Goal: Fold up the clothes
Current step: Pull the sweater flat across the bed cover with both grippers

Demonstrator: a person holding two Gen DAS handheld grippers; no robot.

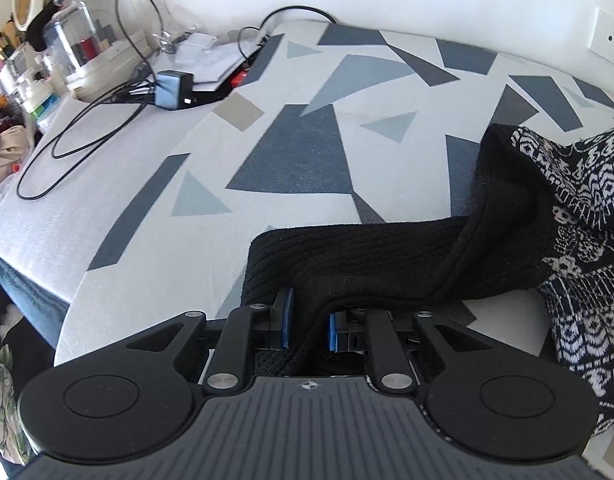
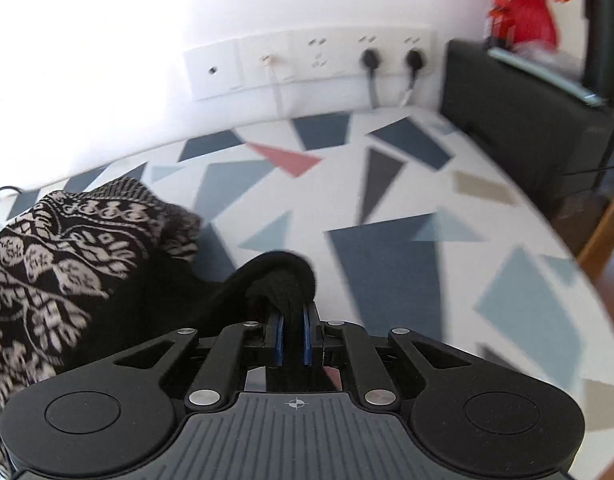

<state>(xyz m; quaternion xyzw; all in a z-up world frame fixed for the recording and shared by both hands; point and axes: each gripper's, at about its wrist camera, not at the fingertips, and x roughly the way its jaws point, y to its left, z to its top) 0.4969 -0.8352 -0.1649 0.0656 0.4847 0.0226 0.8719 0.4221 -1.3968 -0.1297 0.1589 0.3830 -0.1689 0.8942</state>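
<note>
The left gripper [image 1: 308, 322] is seen with its blue-padded fingers [image 1: 285, 320] drawn in on a fold of the black ribbed knit sleeve [image 1: 347, 256], which passes between them and is held there. From the jaws the sleeve runs far and to the right, where it joins the black-and-white patterned knitted sweater [image 1: 579, 240] that is heaped at the right edge of the left wrist view. Both rest on the white cloth printed with blue and grey triangles [image 1: 291, 152], which covers the flat surface. At the far left of that cloth, black cables [image 1: 87, 120] are looped beside a small grey power adapter [image 1: 173, 88], and clear plastic containers [image 1: 75, 48] are crowded at the far left corner.

The right gripper [image 2: 294, 338] is seen closed narrowly on a bunched black knit cuff [image 2: 283, 276], which is pinched between its blue pads [image 2: 306, 340] and bulges just beyond them. To the left, the same patterned sweater [image 2: 47, 264] is piled, joined to the cuff by black fabric. The triangle-printed cloth [image 2: 379, 264] extends to the far wall, where a white row of sockets [image 2: 307, 60] with two dark plugs [image 2: 369, 58] is mounted. At the far right a black box [image 2: 519, 112] is set, with a red vase of orange flowers [image 2: 527, 12] behind it.
</note>
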